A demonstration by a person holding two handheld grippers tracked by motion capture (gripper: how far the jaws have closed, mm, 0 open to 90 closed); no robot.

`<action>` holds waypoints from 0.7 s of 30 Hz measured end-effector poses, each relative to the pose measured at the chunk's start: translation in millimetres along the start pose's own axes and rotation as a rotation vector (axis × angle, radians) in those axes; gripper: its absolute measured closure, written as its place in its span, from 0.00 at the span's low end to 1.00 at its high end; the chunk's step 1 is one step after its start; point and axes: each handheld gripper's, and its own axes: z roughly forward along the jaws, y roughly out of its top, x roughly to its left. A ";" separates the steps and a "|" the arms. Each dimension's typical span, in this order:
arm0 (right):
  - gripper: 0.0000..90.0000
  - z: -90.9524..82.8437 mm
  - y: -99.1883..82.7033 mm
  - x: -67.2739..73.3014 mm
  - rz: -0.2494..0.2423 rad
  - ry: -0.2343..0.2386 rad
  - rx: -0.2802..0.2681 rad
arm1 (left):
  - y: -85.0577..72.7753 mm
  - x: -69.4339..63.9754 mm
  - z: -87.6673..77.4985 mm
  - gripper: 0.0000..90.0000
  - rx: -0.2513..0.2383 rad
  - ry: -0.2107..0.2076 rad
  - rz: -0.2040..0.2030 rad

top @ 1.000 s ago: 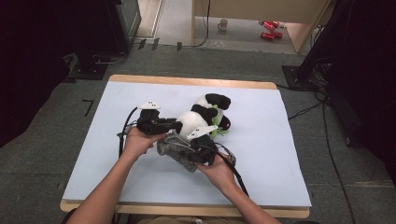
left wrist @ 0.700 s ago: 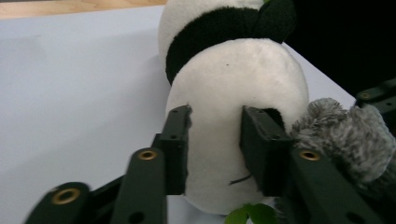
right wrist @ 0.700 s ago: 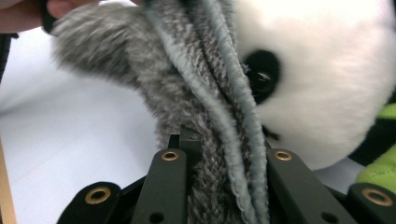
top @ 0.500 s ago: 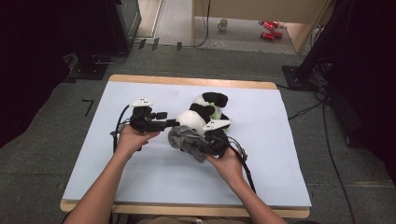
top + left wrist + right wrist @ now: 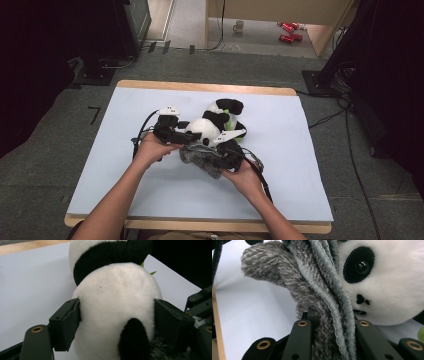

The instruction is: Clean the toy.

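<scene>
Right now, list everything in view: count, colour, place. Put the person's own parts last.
panda: one, black and white, mid-table
cloth: one, grey, fuzzy, against the panda's near side
table: one, pale blue top, wooden edge
mug: one, pale, floor beyond the table
cans: red, floor right of the mug; count unclear
left tongs: black, jaws just opened, pads astride the panda's white body
right tongs: black, shut on the cloth
forearms: two, bare, entering from the near edge

High view above the table (image 5: 125, 165) looking forward and down, both gripper views pressed close (sharing the panda (image 5: 115, 315))
</scene>
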 end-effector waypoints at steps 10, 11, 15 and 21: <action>0.85 -25.7 1.4 -12.5 0.009 -0.024 -0.032 | 1.2 21.4 -10.8 0.66 -0.029 -0.023 -0.115; 0.85 -30.5 2.1 -15.3 0.016 -0.030 -0.045 | 2.2 22.6 -14.0 0.69 -0.045 -0.025 -0.117; 0.85 -50.4 3.4 -28.3 0.065 -0.050 -0.103 | 3.9 28.7 -31.5 0.75 -0.096 -0.014 -0.147; 0.85 -72.1 2.7 -47.4 0.132 -0.105 -0.155 | -3.9 47.6 -56.1 0.76 -0.170 0.040 -0.219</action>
